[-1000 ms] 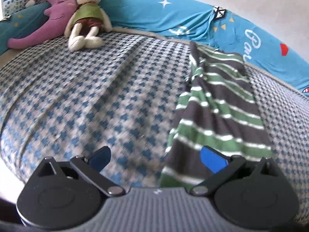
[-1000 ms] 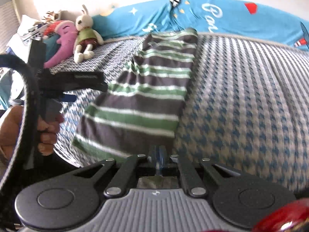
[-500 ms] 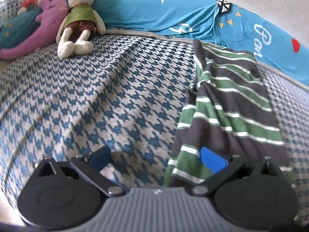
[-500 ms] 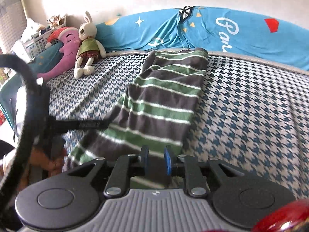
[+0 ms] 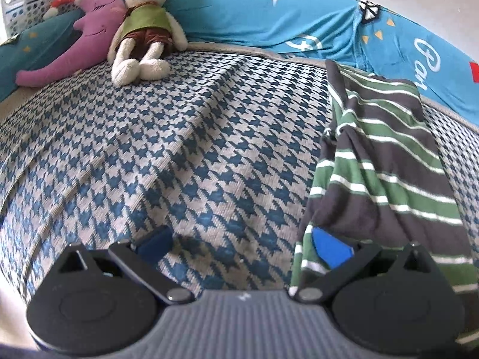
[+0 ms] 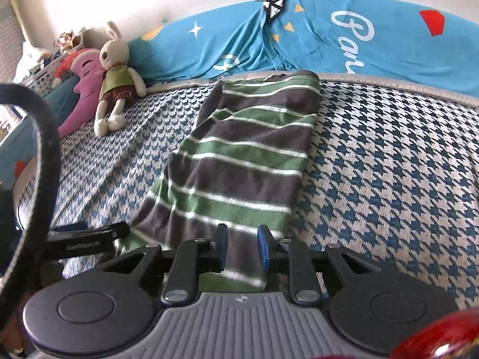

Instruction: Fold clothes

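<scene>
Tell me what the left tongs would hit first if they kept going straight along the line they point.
Most likely the checked bedspread: the open left tongs aim down at bare cover. The striped garment lies off to the right, under one pad only. Depth is hard to judge here.

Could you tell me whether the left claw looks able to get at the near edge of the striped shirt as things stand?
Probably yes: the left claw is open over the bed, one pad already over the striped shirt, nothing between them.

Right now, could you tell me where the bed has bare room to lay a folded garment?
Free: the houndstooth cover between the plush rabbit and the striped garment, and right of the garment. Crowded: the toy corner.
</scene>
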Demonstrator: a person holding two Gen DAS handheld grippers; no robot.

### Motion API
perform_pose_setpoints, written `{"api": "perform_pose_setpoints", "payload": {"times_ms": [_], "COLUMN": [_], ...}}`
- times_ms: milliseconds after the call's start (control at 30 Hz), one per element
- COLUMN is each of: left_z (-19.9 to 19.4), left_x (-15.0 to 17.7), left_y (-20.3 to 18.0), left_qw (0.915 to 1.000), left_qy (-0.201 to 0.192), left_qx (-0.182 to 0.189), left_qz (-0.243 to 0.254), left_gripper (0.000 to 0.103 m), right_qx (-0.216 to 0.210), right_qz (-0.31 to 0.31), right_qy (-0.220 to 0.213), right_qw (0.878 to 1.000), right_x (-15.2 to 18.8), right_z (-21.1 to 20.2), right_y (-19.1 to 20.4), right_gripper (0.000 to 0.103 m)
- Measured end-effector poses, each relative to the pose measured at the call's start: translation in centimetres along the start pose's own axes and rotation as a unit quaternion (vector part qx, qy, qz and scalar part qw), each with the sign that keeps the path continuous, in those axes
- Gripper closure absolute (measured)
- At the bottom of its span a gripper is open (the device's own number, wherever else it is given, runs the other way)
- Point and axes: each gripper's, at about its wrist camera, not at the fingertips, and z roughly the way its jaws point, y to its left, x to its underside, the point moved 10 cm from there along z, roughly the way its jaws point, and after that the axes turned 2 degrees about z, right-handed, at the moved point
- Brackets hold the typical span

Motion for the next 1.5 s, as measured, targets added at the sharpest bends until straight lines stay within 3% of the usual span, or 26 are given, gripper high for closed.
{"api": "perform_pose_setpoints", "payload": {"times_ms": [133, 233, 367, 500, 833, 1067, 1300, 1500], "left_z": [-1.0, -1.2, -0.3, 0.7, 1.6, 2.3, 2.7, 2.5], "left_x": [-1.0, -1.8, -2.2, -2.2, -2.2, -2.1, -1.9, -1.8], "left_y": [-0.2, -1.3, -2.0, -2.1, -2.4, -2.0, -1.8, -1.6], "left_qw": [0.9999, 0.9993, 0.9994, 0.9994, 0.9993, 0.9992, 0.9988, 0.9982], "left_qy": [-0.016, -0.022, -0.019, -0.009, -0.02, -0.024, -0.032, -0.043], "left_qx": [0.004, 0.031, 0.019, 0.034, 0.028, 0.014, 0.012, 0.016], "left_qz": [-0.003, 0.004, 0.021, 0.0, 0.012, 0.03, 0.035, 0.04], "left_gripper": [0.0, 0.0, 0.0, 0.0, 0.0, 0.0, 0.0, 0.0], "right_qx": [-0.002, -0.012, -0.027, -0.039, -0.054, -0.03, -0.011, 0.01], "right_qz": [0.011, 0.012, 0.014, 0.008, 0.003, 0.019, 0.043, 0.051], "right_qy": [-0.005, -0.002, 0.001, 0.003, 0.009, 0.017, 0.007, -0.01], "right_qw": [1.0, 1.0, 1.0, 0.999, 0.998, 0.999, 0.999, 0.999], "right_x": [-0.7, -0.9, -1.1, -1.4, -1.9, -2.2, -3.0, -3.7], "right_z": [0.8, 1.5, 2.5, 3.6, 6.4, 8.9, 9.7, 9.1], "right_y": [-0.2, 0.4, 1.6, 2.8, 4.7, 3.4, 1.3, 0.4], "right_gripper": [0.081, 0.081, 0.081, 0.081, 0.081, 0.081, 0.092, 0.091]}}
